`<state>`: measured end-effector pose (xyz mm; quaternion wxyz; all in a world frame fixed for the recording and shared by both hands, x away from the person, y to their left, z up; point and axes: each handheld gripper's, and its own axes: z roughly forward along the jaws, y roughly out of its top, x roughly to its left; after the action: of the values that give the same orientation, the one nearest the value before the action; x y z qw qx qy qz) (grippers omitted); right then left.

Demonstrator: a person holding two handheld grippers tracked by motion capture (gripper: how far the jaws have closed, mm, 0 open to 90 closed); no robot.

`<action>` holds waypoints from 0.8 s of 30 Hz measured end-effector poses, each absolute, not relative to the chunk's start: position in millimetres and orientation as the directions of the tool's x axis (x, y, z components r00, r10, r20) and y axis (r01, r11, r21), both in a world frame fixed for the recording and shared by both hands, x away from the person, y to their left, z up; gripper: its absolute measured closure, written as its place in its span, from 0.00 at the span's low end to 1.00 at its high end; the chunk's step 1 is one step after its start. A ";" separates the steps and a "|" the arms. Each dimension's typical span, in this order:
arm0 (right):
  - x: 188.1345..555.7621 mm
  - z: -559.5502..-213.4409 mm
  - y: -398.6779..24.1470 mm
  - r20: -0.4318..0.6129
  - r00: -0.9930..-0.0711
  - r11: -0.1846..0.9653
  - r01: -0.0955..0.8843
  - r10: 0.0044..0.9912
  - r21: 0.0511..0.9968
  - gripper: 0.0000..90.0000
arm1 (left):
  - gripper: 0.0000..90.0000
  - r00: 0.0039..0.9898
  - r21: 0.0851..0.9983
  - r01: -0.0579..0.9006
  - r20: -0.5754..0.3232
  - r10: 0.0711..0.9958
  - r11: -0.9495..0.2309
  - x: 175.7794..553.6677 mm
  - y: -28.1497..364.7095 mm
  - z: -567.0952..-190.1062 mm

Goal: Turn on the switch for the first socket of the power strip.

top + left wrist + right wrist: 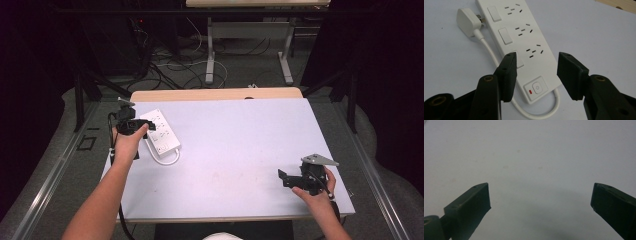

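Hovering half-open left tongs (pixel 536 75) astride the switch end of the white power strip (pixel 524 47) near the surface's (pixel 240 145) far left corner, gripping nothing, risking a skewed pinch sliding it off that left edge; idling right tongs (pixel 540 200) gaping wide, empty.

My power strip (pixel 524 47) is white with a small red light beside its button, its plug (pixel 467 21) and cord white too; my table (pixel 240 150) is pale lavender-white, both grippers' jaws black.
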<state>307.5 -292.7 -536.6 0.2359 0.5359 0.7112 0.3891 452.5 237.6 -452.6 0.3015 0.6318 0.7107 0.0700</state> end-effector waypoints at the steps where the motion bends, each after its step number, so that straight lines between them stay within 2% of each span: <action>1: 307.5 -536.6 -292.6 0.082 -0.314 0.122 0.579 0.946 0.806 0.02 | 0.59 -0.027 0.478 0.856 -0.339 0.940 0.197 453.1 237.6 -453.1; 24: 307.7 -537.0 -292.6 0.082 -0.315 0.124 0.580 0.945 0.805 0.02 | 0.85 -0.118 0.418 0.872 -0.325 0.938 0.255 466.3 240.8 -465.1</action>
<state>307.7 -292.6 -537.0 0.2352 0.5357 0.7118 0.3886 466.3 240.8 -465.1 0.2686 0.6072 0.7452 0.0617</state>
